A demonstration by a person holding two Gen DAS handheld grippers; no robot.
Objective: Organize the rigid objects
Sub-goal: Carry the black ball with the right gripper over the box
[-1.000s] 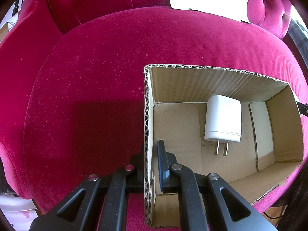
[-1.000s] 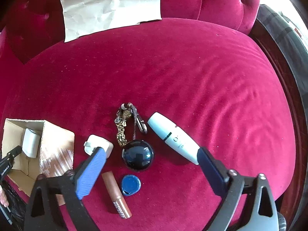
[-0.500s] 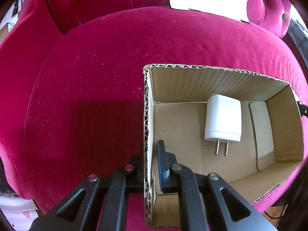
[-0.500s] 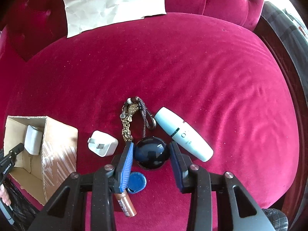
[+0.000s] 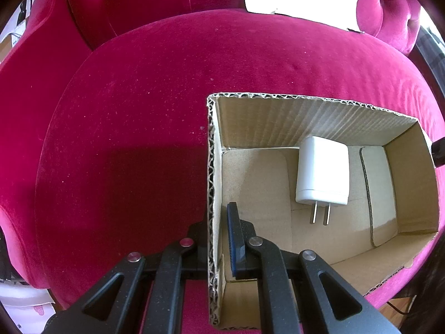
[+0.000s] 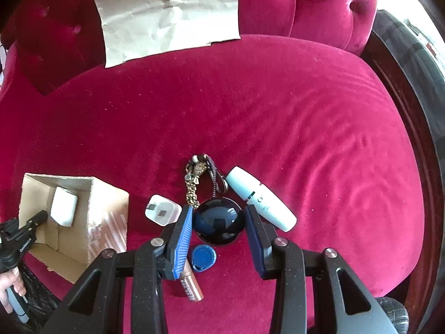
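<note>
My left gripper [image 5: 219,217] is shut on the near wall of an open cardboard box [image 5: 212,167], one finger inside and one outside. A white charger [image 5: 322,175] lies inside it. In the right wrist view the box [image 6: 108,211] sits at the left. My right gripper [image 6: 218,220] is shut on a glossy black ball [image 6: 218,222] on the red cushion, pads against its two sides. Around it lie a white plug [image 6: 162,213], a brass keychain [image 6: 196,181], a pale blue tube [image 6: 260,197], a blue tag [image 6: 204,257] and a copper tube [image 6: 190,284].
The seat is a red velvet cushion [image 6: 278,117] with tufted backrest. A crumpled paper sheet [image 6: 169,11] leans on the backrest. A dark wooden frame [image 6: 417,139] runs along the right edge. The left gripper's handle and hand [image 6: 14,250] show at the box.
My right gripper came down and closed from wide open onto the sides of the black ball. The left gripper and box have not moved.
</note>
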